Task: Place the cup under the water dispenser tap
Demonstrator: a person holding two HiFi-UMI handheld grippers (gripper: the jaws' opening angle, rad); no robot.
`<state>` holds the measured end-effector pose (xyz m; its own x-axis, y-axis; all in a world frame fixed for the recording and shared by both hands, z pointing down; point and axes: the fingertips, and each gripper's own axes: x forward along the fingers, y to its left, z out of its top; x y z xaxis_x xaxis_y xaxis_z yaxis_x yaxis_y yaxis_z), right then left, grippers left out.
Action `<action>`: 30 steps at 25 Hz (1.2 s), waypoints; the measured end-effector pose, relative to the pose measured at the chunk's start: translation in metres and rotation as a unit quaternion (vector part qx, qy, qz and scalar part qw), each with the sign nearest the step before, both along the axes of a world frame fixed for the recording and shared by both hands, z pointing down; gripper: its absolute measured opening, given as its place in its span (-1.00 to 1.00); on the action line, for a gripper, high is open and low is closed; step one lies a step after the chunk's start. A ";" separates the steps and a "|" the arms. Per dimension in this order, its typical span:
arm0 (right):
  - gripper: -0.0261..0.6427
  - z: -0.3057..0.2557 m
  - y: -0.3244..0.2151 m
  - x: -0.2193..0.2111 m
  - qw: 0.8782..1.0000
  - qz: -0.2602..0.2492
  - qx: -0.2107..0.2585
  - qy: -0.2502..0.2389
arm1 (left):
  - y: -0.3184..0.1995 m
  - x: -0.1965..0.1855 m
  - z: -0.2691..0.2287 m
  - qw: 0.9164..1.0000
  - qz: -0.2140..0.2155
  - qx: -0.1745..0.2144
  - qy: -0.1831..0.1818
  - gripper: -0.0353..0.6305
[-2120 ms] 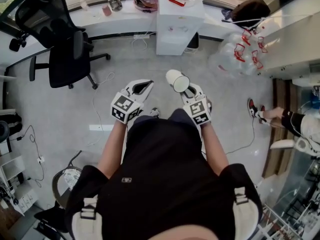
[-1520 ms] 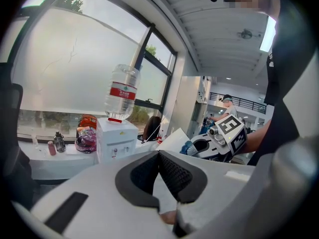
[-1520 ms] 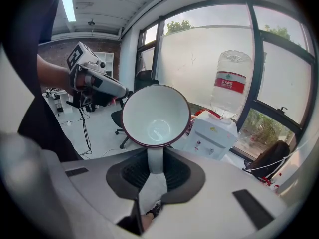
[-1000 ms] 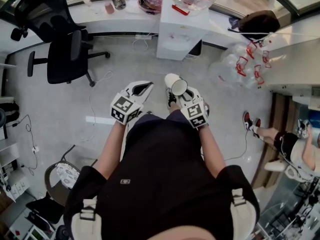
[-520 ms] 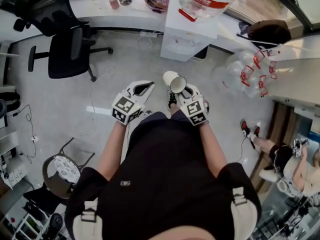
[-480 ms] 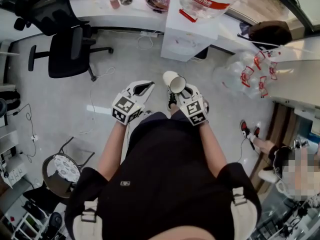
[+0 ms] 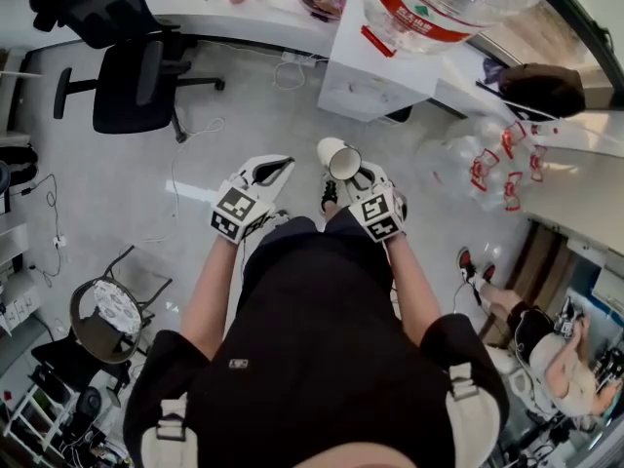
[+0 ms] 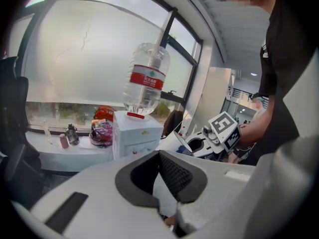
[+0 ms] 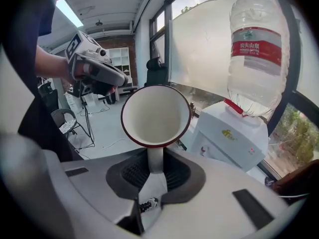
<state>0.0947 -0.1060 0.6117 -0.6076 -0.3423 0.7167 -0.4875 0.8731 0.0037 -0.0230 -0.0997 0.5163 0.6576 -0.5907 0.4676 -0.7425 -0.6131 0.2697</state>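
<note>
Cup in carry, short of the dispenser, as I judge it.
My left hand-held gripper [image 8: 159, 156] is pressed together and empty. The right hand-held gripper [image 9: 155, 159] pinches the cup [image 9: 155, 114] by its handle, in mid-air. The water dispenser [image 7: 375, 76] stands at 1 o'clock, well apart. Next I'd close in and level the cup under the tap.

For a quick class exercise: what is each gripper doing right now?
Left gripper: closed, empty.
Right gripper: closed on the handle of the cup.

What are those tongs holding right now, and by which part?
A white cup with a red rim, pinched by its handle in the right tongs; the left tongs hold nothing.
</note>
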 end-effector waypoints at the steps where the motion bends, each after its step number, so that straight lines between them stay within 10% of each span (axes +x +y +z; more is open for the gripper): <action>1: -0.79 0.004 -0.004 0.003 1.000 -0.005 -0.005 0.001 | -0.002 -0.002 0.002 1.000 -0.007 -0.003 -0.003 -0.90; 30: -0.79 0.204 -0.129 0.034 0.986 -0.080 -0.108 0.098 | -0.030 -0.026 0.072 0.983 -0.159 -0.072 -0.056 -0.90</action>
<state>0.1287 -0.2346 0.8153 -0.4843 -0.0801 0.8712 -0.3511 0.9299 -0.1097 -0.0493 -0.1296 0.5883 0.3903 -0.6798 0.6210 -0.9203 -0.3068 0.2426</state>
